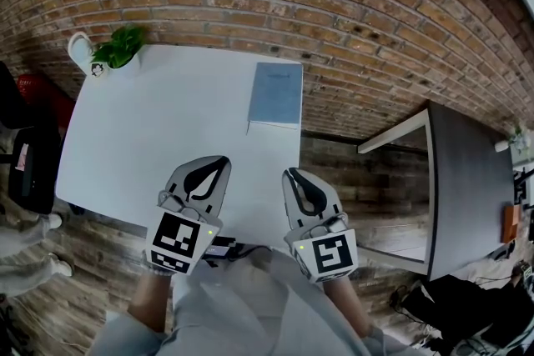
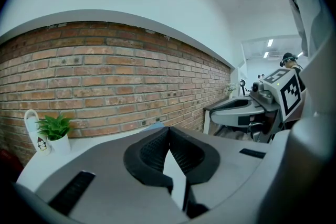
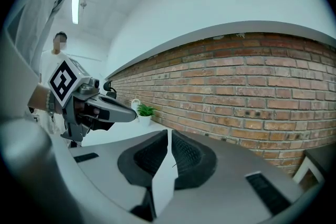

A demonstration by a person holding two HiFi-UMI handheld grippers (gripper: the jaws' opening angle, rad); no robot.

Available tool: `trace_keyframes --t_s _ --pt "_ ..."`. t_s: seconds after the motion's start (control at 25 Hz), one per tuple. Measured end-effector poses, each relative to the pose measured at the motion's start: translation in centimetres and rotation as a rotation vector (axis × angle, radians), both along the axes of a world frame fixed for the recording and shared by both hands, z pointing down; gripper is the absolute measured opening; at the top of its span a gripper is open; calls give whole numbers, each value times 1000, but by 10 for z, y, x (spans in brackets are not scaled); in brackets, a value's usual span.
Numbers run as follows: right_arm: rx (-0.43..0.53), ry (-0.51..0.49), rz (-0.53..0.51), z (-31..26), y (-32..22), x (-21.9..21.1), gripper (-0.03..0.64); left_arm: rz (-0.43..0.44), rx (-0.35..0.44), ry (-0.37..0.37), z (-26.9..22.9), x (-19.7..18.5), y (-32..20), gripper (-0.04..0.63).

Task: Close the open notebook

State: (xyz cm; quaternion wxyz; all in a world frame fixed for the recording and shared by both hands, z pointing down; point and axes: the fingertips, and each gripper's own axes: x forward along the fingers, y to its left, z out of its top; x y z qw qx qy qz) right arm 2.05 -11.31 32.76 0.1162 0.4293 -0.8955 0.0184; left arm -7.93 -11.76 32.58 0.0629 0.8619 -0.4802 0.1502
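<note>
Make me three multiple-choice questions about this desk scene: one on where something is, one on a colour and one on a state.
1. Where does the notebook lie on the table?
A. Near left edge
B. Dead centre
C. Far right corner, by the brick wall

2. What colour is the notebook's cover?
A. Blue-grey
B. Red
C. Black

3. How do the jaws of the left tool stand?
A. Wide apart
B. Together, with nothing between them
C. Clamped on a pen

Answers:
1. C, since the head view shows it at the corner nearest the bricks.
2. A, since the cover is a pale blue-grey.
3. B, since the left gripper view shows the pads meeting with nothing between them.
</note>
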Motion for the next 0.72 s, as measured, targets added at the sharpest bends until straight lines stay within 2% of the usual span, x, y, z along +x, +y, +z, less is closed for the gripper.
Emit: trace_keyframes --t_s 0.72 --pt "-12 8 -5 5 2 -3 54 16 -15 -22 7 3 4 18"
